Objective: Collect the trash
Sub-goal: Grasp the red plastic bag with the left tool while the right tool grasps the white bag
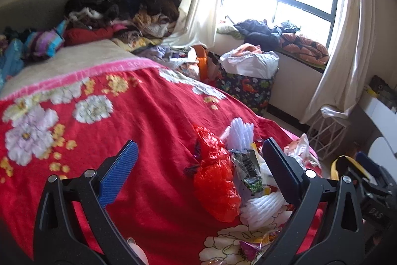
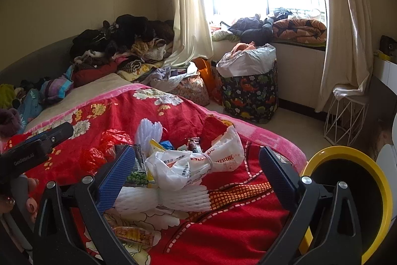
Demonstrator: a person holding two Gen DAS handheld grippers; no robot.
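A heap of trash lies on the red flowered blanket (image 1: 148, 116): a red plastic bag (image 1: 215, 180), a green-pea snack packet (image 1: 248, 173), white foam fruit nets (image 1: 263, 208) and a knotted white plastic bag (image 2: 198, 165). My left gripper (image 1: 201, 173) is open above the blanket, with the heap between its jaws toward the right one. My right gripper (image 2: 198, 178) is open over the white bag and a foam net (image 2: 161, 200). A yellow-rimmed black bin (image 2: 347, 195) stands at the bed's right side.
Clothes are piled at the bed's head (image 2: 124, 41). A dinosaur-print basket (image 2: 250, 96) with a white bag stands by the window. A white wire stand (image 2: 347, 116) is by the curtain. More wrappers (image 2: 134, 235) lie near the front edge.
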